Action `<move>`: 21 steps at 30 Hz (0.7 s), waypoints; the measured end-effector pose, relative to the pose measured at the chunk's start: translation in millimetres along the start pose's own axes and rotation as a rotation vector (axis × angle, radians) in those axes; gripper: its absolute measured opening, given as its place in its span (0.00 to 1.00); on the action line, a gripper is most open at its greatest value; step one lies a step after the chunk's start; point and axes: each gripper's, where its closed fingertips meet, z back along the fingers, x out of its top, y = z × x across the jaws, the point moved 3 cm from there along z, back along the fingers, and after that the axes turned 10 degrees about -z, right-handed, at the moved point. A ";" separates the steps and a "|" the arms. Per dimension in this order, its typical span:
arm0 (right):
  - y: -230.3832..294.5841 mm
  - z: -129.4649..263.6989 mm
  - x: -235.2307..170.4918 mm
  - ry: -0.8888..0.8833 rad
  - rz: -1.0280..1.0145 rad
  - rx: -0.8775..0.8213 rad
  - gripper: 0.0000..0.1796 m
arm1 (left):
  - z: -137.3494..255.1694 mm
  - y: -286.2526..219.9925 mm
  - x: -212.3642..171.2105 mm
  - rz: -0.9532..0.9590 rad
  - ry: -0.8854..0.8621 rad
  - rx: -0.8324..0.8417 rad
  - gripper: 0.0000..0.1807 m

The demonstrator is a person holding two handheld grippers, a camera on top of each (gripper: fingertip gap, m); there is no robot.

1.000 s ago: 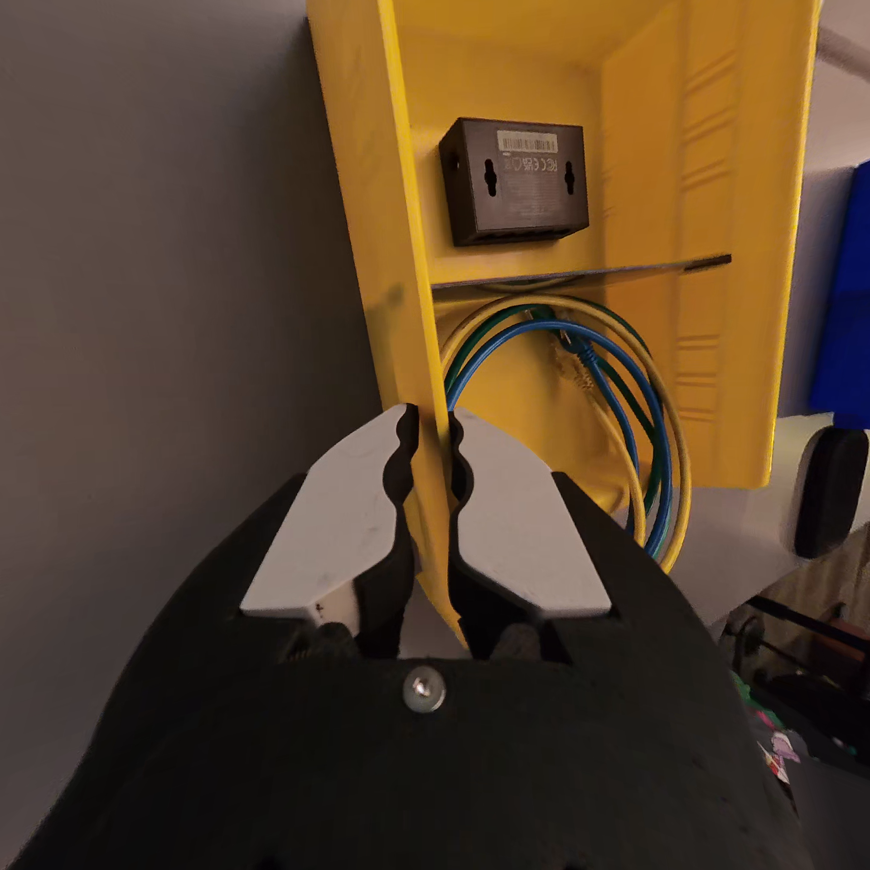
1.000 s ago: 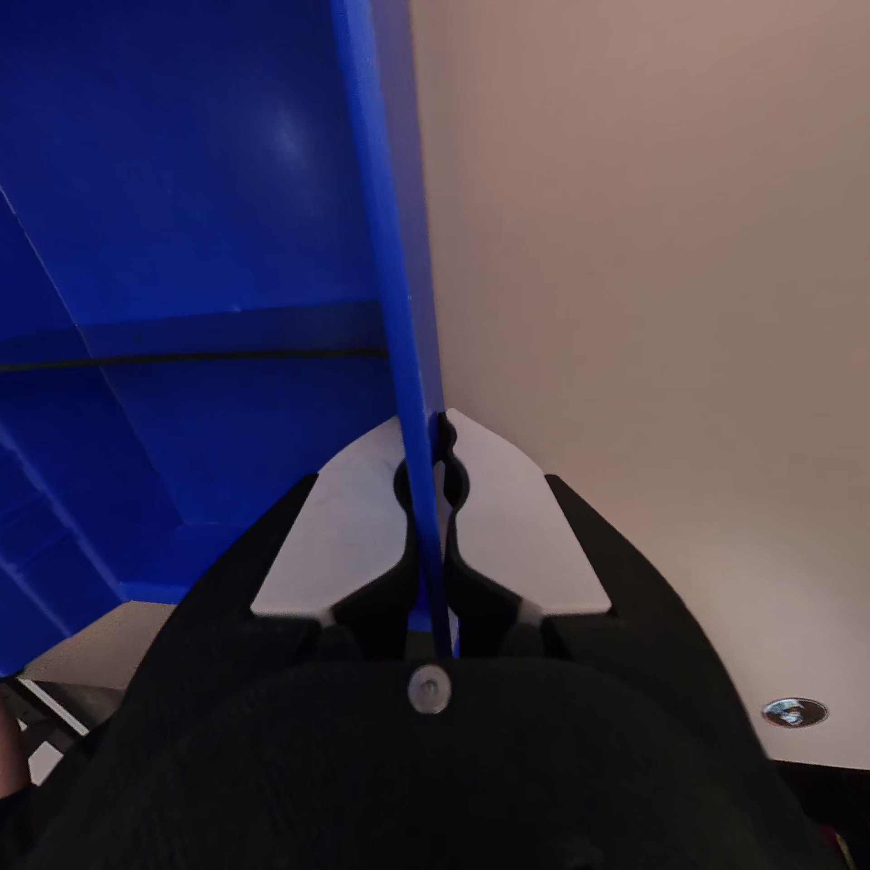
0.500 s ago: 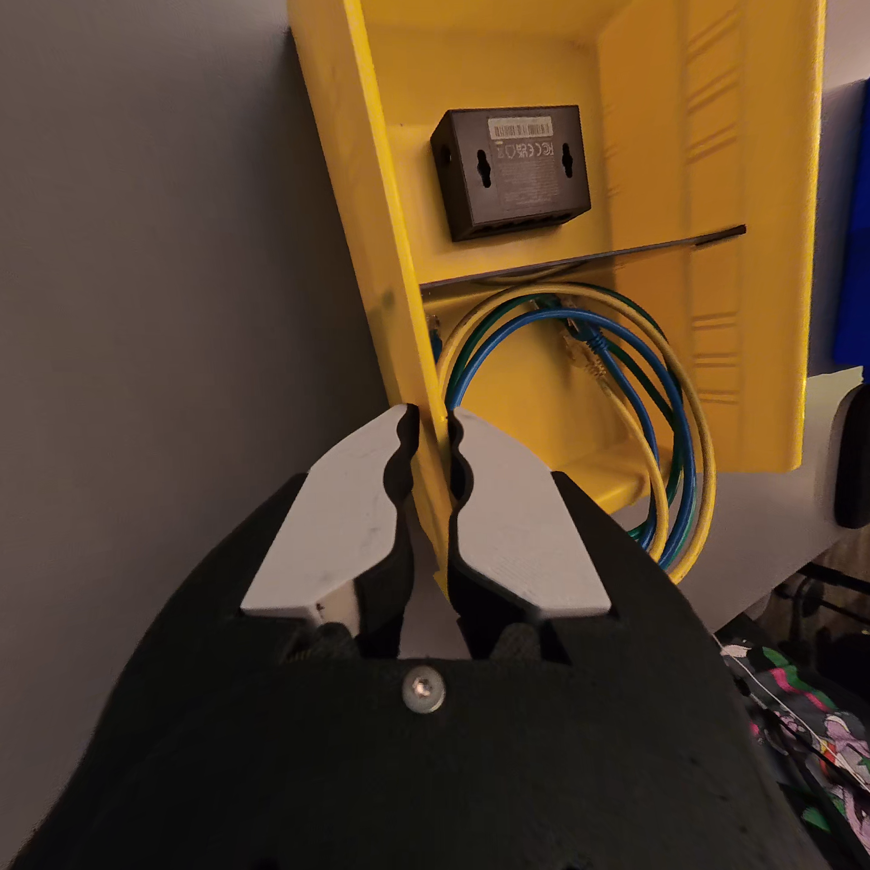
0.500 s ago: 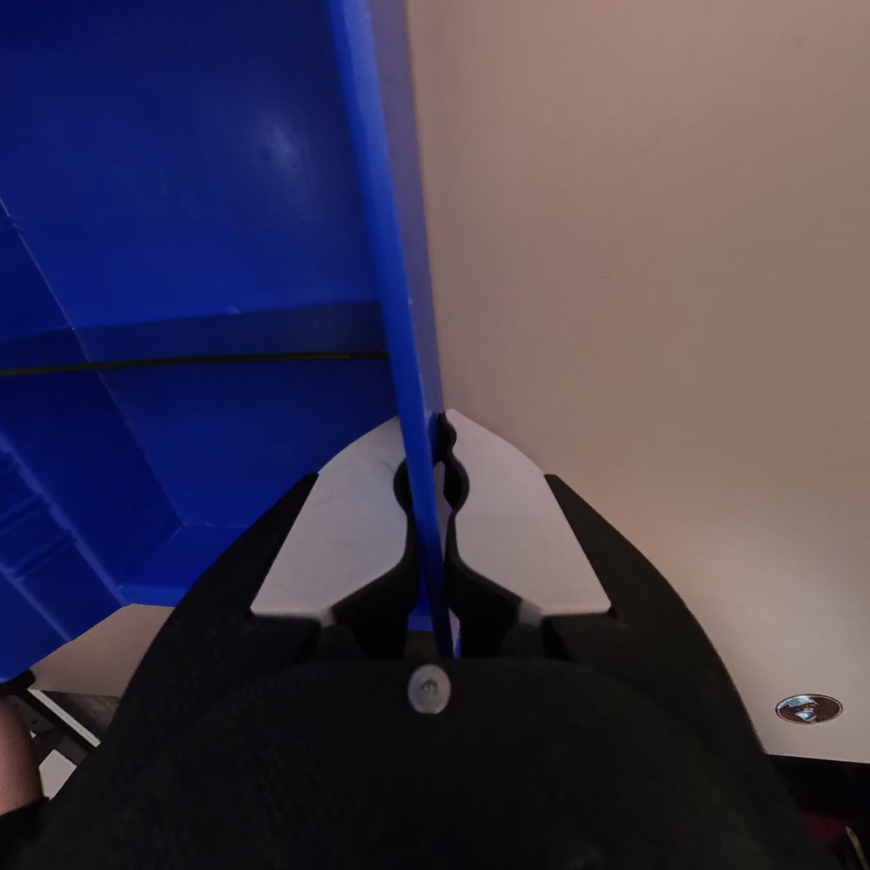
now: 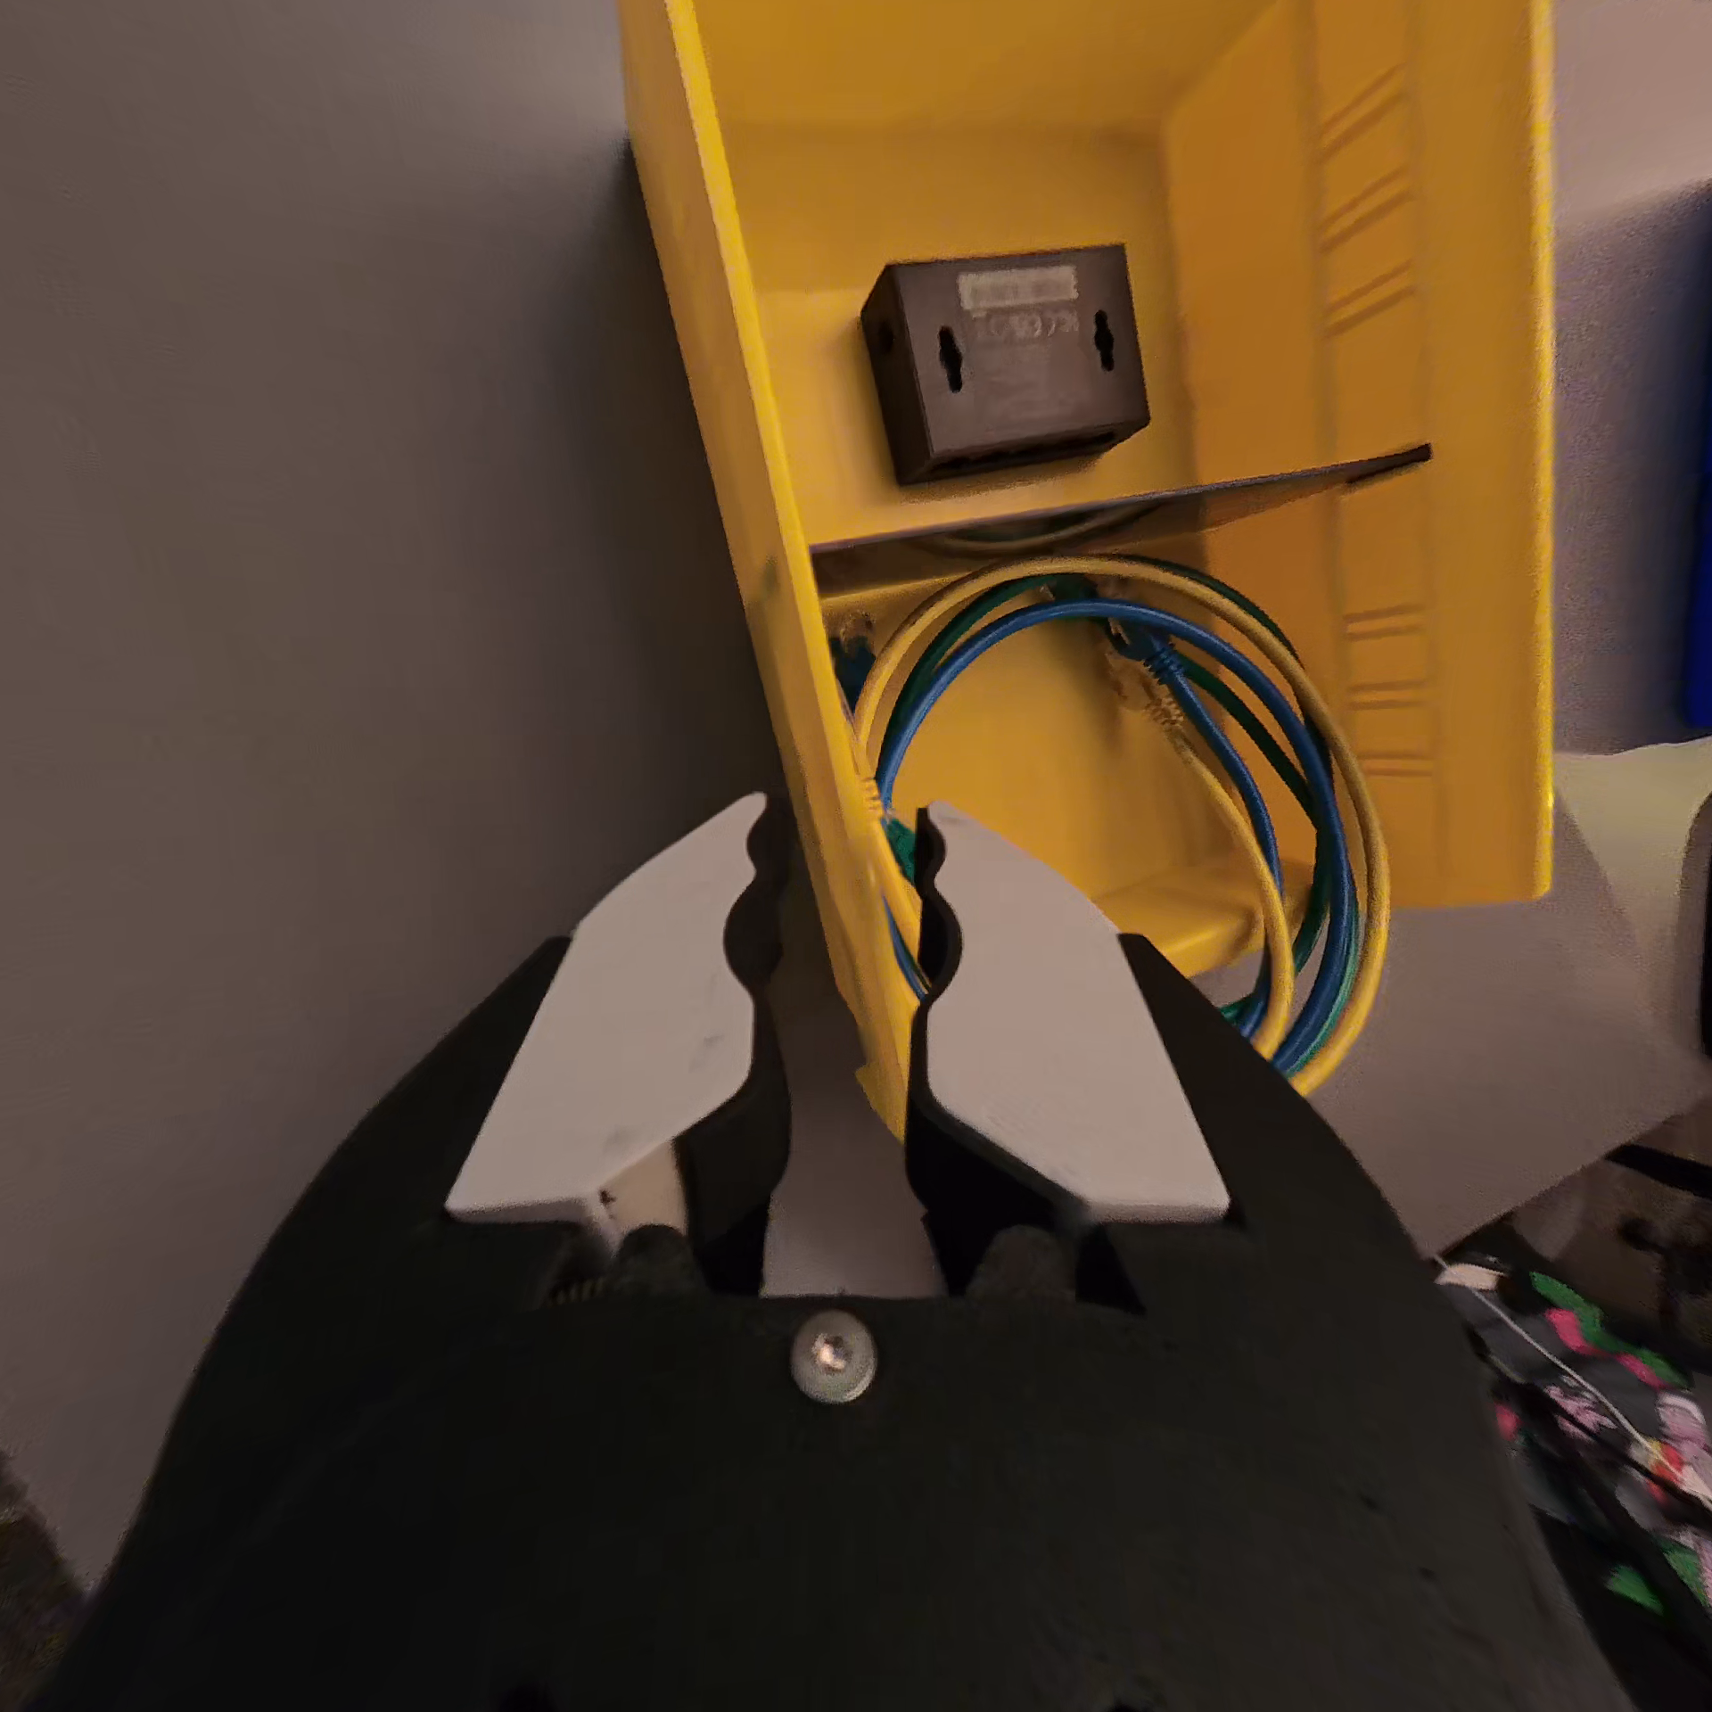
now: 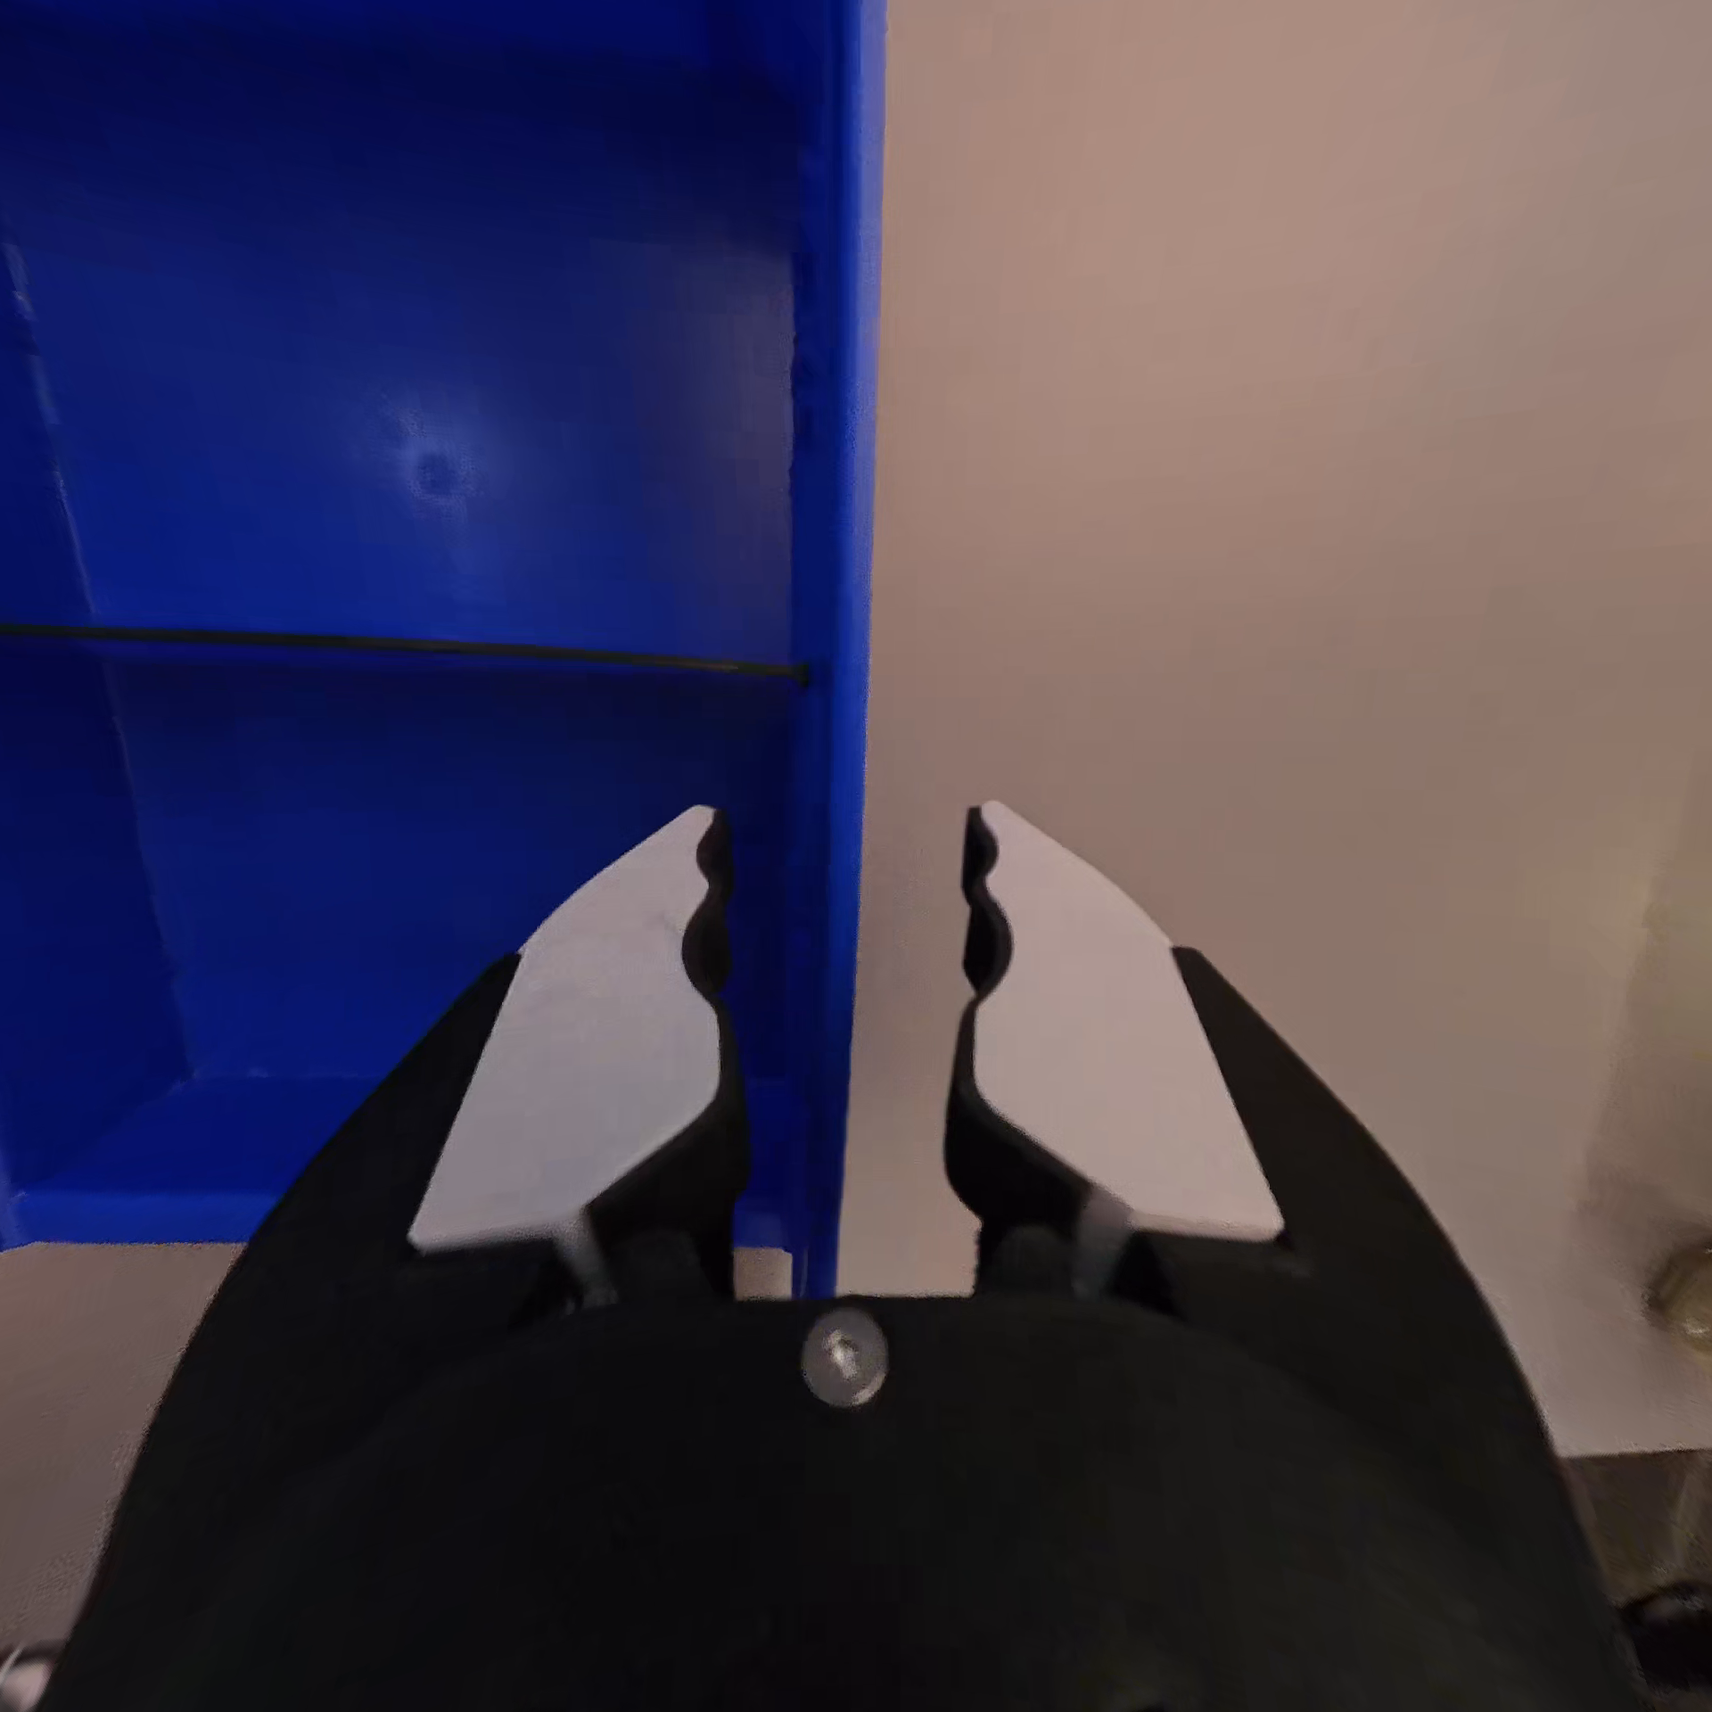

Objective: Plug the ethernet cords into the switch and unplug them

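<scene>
A black switch point(image 5: 1005, 361) lies in the far compartment of a yellow bin point(image 5: 1482, 463), with its back and mounting slots facing me. Blue, yellow and green ethernet cords point(image 5: 1297, 815) are coiled in the near compartment behind a dark divider point(image 5: 1112, 514) and spill over the bin's front edge. None is plugged in. My left gripper point(image 5: 843, 815) is open, its jaws astride the bin's left wall with a gap on the left side. My right gripper point(image 6: 843, 815) is wide open, astride the right wall of an empty blue bin point(image 6: 417, 463).
Both bins rest on a pale table point(image 6: 1297, 556). The blue bin's edge shows at the right of the left wrist view point(image 5: 1691, 602). A patterned cloth point(image 5: 1621, 1390) lies below the table edge. A blurred pale object point(image 6: 1677, 1019) stands at the far right. Spacing between my two grippers at the tips: around 70 centimeters. To reach the black switch point(image 5: 1005, 361) in a straight line is about 15 centimeters for my left fingers, about 60 centimeters for my right.
Both grippers were shut on their bin walls and have let go. The right one opened wide, the left one partly. The yellow bin now sits more tilted in the left wrist view.
</scene>
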 end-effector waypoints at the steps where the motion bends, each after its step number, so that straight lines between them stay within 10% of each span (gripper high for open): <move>1: 0.4 11.2 5.8 -0.064 0.013 -0.013 0.28 | 10.6 -6.2 2.1 -0.041 -0.030 0.008 0.15; 6: 53.3 102.5 53.9 -0.651 0.162 0.175 0.28 | 50.1 -96.9 9.5 -0.451 -0.182 -0.156 0.21; 11: 93.2 186.3 68.0 -1.213 0.307 0.342 0.33 | 18.9 -153.3 -23.7 -0.786 0.095 -0.158 0.27; 15: 44.4 108.6 63.7 -0.736 0.389 0.090 0.32 | -17.0 -163.8 -32.9 -0.845 0.190 -0.109 0.23; 21: 1.2 21.2 15.4 -0.156 0.306 0.167 0.32 | -42.2 -155.2 -54.0 -0.825 0.255 -0.097 0.23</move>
